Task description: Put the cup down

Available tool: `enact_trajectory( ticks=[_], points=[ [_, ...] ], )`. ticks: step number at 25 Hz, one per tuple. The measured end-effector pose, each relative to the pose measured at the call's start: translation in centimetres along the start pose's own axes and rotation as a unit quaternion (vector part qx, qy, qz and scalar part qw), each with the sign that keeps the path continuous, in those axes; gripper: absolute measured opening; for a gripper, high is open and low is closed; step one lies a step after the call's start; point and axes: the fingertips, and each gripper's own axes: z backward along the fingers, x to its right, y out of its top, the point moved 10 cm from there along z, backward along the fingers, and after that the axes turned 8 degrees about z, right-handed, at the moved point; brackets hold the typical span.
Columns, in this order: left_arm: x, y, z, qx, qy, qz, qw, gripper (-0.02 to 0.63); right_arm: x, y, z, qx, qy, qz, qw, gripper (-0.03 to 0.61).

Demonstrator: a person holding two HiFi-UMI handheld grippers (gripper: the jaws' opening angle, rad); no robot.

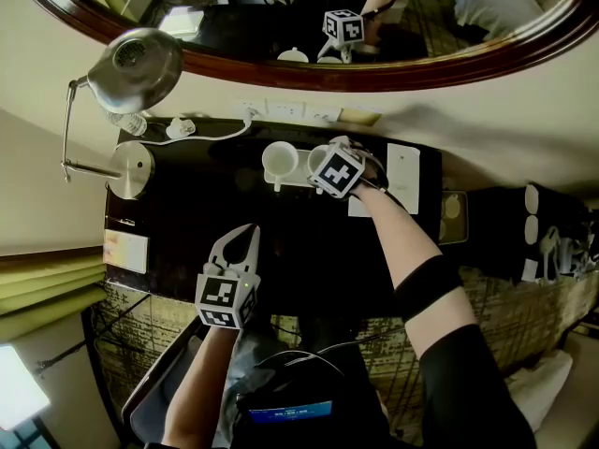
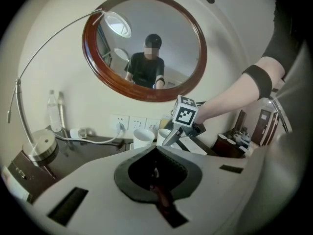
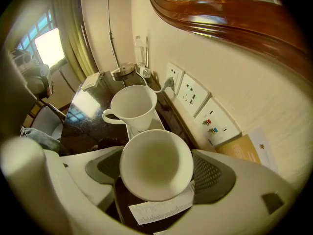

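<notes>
A white cup (image 3: 156,163) stands open side up between the grey pads (image 3: 212,173) of my right gripper (image 3: 156,170), and both pads touch its rim. A second white cup (image 3: 132,106) with a handle sits just beyond it on a small white tray (image 3: 157,124). In the head view the right gripper (image 1: 328,162) points down over the held cup (image 1: 318,155), next to the other cup (image 1: 279,160), at the back of the dark table (image 1: 234,213). My left gripper (image 1: 247,239) hovers nearer, shut and empty. The left gripper view shows both cups (image 2: 143,137) and the right gripper (image 2: 170,137).
A metal lamp (image 1: 140,64) with a round base (image 1: 131,168) stands at the table's left. Wall sockets (image 1: 285,110) and a white cable (image 1: 215,137) run behind the cups. A white card (image 1: 402,171) lies to the right, a paper slip (image 3: 161,207) under the held cup. A round mirror (image 1: 374,68) hangs above.
</notes>
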Motion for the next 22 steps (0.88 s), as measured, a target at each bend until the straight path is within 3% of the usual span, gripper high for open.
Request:
enact_trajectory(
  ticks=[7,13,22],
  points=[
    [0.1,0.0,0.1,-0.003,-0.014,-0.009,0.9999,0.000,-0.8,-0.7,0.1,-0.009,0.008,-0.002,1.000,0.449],
    [0.2,0.1,0.2,-0.005,-0.017,-0.011,0.9998,0.000,-1.1,-0.1,3.3,0.020,-0.018,0.003,1.000,0.449],
    [2.2,0.2,0.0,-0.012,-0.036,-0.026,0.9989,0.000,-6.1,-2.5,6.0,0.029,-0.002,0.009,1.000,0.449]
  ],
)
